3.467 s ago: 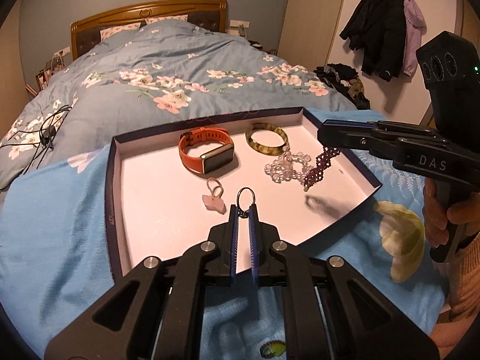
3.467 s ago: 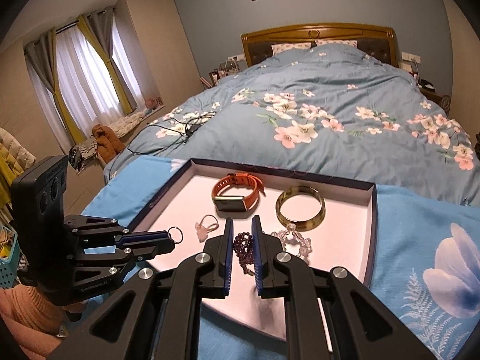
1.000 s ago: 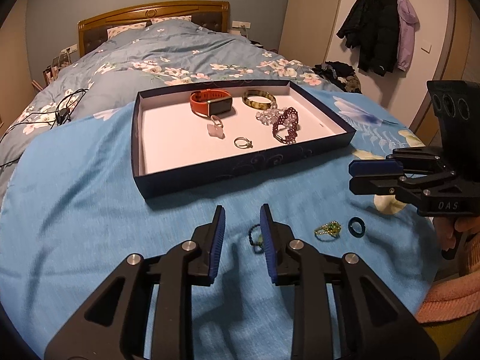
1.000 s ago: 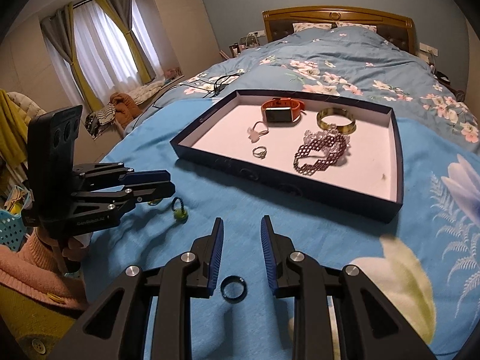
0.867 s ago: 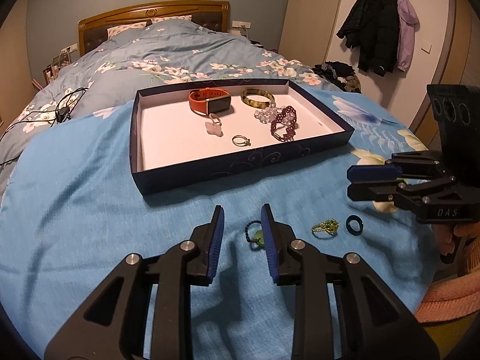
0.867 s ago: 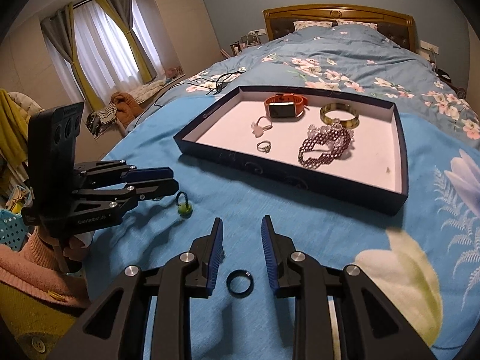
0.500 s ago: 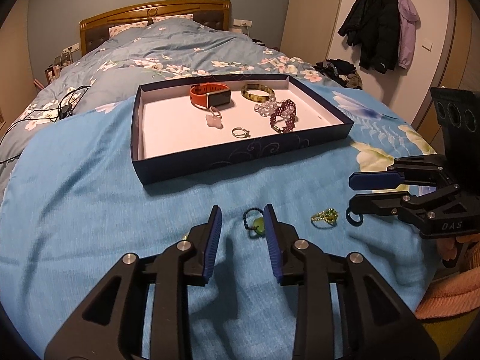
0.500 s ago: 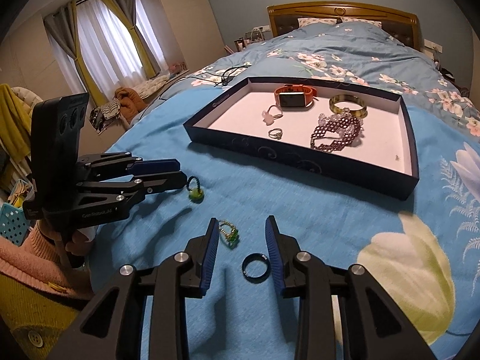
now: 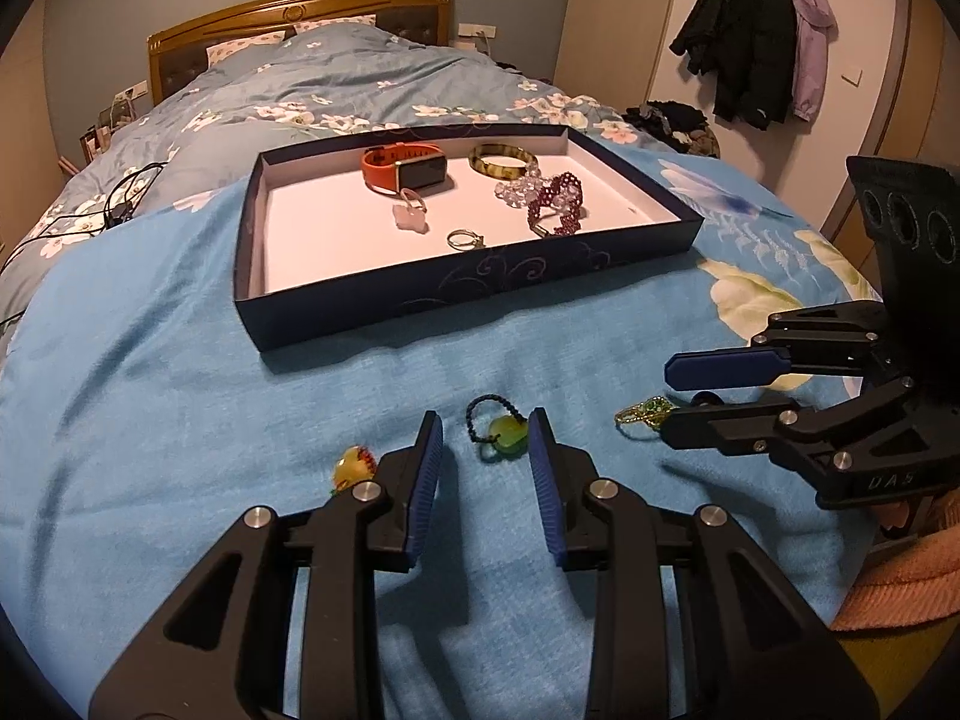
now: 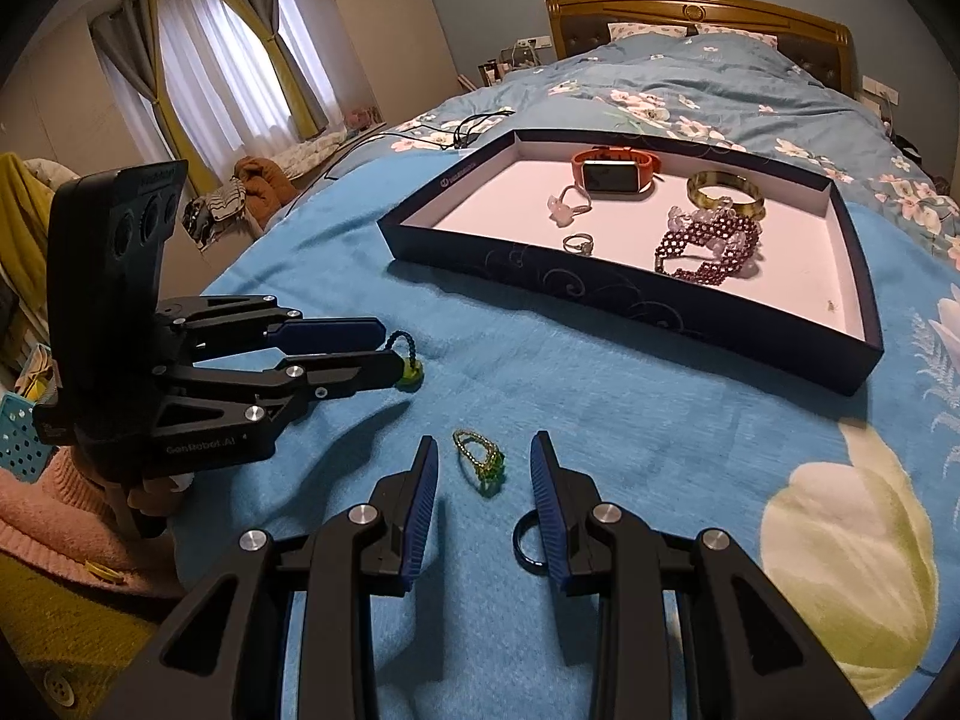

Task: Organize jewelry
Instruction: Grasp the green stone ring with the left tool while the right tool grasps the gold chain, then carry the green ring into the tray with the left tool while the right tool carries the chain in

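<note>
Here, the green-bead ring [image 9: 501, 435] lies between the parted left gripper [image 9: 485, 468]; the gold ring [image 10: 480, 461] lies between the parted right gripper [image 10: 483, 483].

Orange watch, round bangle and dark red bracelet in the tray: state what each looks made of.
Orange watch: strap looks matte, likely silicone; case glossy, metal-like. Round bangle: mottled olive-brown, polished, maybe stone, glass or resin. Dark red bracelet: small shiny beads woven in mesh, glass or stone, cannot tell.
</note>
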The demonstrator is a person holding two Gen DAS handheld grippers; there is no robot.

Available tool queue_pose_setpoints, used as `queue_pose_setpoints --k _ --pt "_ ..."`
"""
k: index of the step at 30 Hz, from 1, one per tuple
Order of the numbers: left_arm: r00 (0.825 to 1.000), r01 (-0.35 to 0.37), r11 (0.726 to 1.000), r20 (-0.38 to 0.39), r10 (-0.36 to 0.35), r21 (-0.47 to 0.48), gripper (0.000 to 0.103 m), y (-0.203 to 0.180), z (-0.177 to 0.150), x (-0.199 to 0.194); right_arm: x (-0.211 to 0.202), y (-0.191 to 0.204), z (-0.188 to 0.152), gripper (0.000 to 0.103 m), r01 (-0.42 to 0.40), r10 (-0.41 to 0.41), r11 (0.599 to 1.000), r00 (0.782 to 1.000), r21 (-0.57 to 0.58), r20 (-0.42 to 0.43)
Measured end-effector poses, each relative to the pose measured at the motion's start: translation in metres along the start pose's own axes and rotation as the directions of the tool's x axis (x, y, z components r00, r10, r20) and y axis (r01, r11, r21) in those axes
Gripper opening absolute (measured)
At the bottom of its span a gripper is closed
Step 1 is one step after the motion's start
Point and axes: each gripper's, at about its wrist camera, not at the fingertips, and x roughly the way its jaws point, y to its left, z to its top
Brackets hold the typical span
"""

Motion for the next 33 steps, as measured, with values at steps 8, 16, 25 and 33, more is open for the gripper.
queue_pose_setpoints --k 8,16,25,33 --pt "1.000 0.004 1.000 -0.028 -0.004 -0.007 0.029 0.000 0.002 0.007 0.006 0.003 -0.001 0.024 0.019 -0.019 1.000 1.000 -0.015 -0.020" --pt "0.999 0.006 1.000 -0.036 -0.006 -0.004 0.024 -0.001 0.003 0.010 0.007 0.002 -0.001 0.010 0.025 -0.026 1.000 0.999 -0.019 -0.029" --pt "0.999 0.017 1.000 -0.039 -0.017 -0.006 0.019 -0.003 0.003 0.011 -0.002 -0.007 0.002 0.009 0.023 -0.023 1.000 1.000 0.015 0.002" --pt "0.999 0.034 0.999 -0.019 -0.034 -0.010 0.013 -0.004 0.006 0.005 -0.015 -0.016 0.008 0.009 0.033 -0.035 0.999 0.998 0.035 0.044"
